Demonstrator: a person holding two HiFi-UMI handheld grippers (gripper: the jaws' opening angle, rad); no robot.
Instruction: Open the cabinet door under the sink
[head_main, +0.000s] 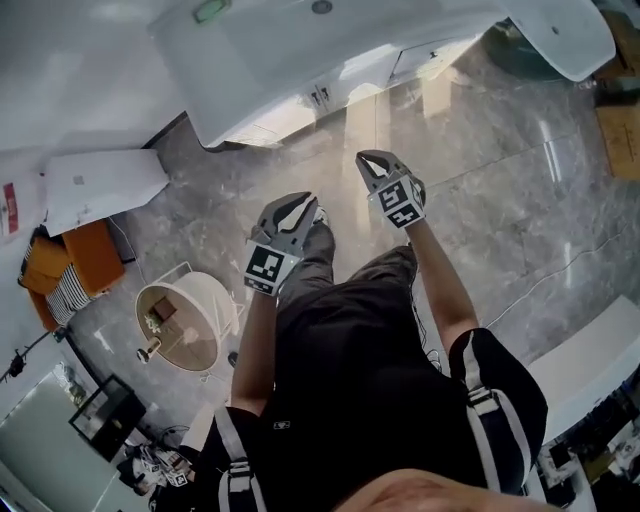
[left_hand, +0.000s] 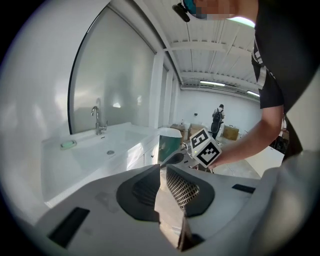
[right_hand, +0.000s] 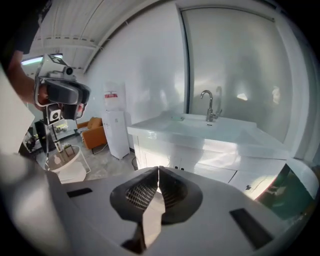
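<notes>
The white vanity's cabinet doors (head_main: 352, 84) are closed under the sink (head_main: 290, 40), with small dark handles side by side. In the right gripper view the doors (right_hand: 150, 159) are straight ahead, below the basin (right_hand: 200, 127) and faucet (right_hand: 210, 107). My left gripper (head_main: 290, 212) and right gripper (head_main: 374, 163) hang over the marble floor, well short of the doors. Both are shut and hold nothing. From the left gripper (left_hand: 163, 167) the doors (left_hand: 136, 157) are ahead to the left; the right gripper (right_hand: 158, 170) points at them.
A round white side table (head_main: 185, 320) and an orange chair (head_main: 80, 260) stand at the left, beside a white water dispenser (right_hand: 116, 132). A green-and-white tub (head_main: 540, 45) sits to the vanity's right. A person (left_hand: 218, 117) stands far off.
</notes>
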